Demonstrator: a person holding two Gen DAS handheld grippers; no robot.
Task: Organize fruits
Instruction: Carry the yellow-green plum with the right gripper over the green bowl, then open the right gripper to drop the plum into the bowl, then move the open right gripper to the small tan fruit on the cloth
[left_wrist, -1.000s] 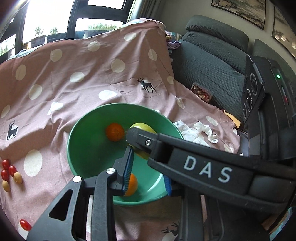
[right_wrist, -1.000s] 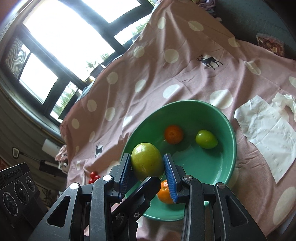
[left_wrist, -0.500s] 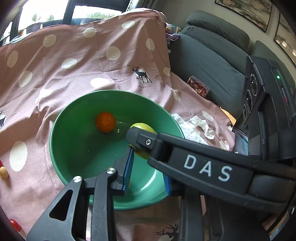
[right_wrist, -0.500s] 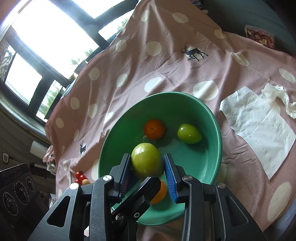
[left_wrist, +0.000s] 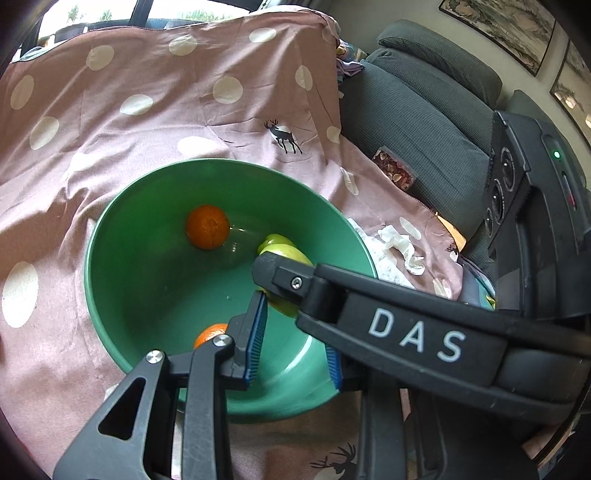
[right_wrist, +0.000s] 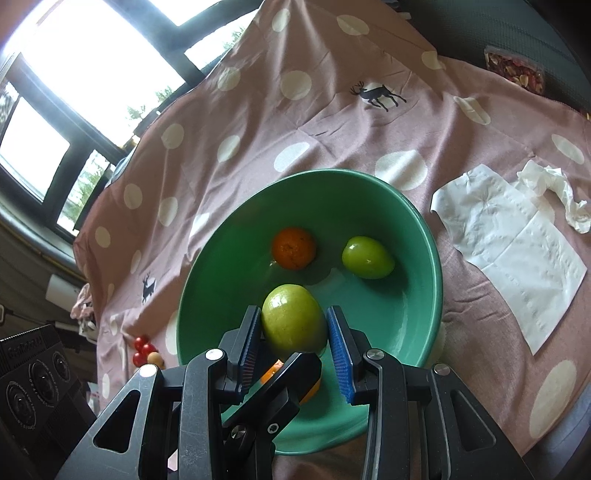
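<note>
A green bowl (right_wrist: 334, 171) (left_wrist: 221, 161) sits on a pink dotted cloth. On its floor lie an orange (right_wrist: 294, 247) (left_wrist: 207, 227) and a small green fruit (right_wrist: 367, 257). My right gripper (right_wrist: 293, 314) is shut on a larger green fruit (right_wrist: 291, 325) (left_wrist: 291, 256), held just above the bowl's inside near the front. Its finger (left_wrist: 369, 314) marked DAS crosses the left wrist view. My left gripper (left_wrist: 295, 325) hangs over the bowl's near side, jaws a narrow gap apart with nothing between them. Its finger (right_wrist: 280, 384) half hides a second orange (left_wrist: 208, 334) (right_wrist: 271, 373).
White tissue sheets (right_wrist: 517, 251) and a crumpled tissue (right_wrist: 554, 192) lie right of the bowl. Small red and tan tomatoes (right_wrist: 142, 347) sit on the cloth to its left. A snack packet (left_wrist: 393, 170) rests at the edge of a grey sofa (left_wrist: 424, 110).
Both views have closed in on the bowl, which now looks larger. The held green fruit has gone from over the near rim to over the bowl's inside. The tomatoes left the left wrist view.
</note>
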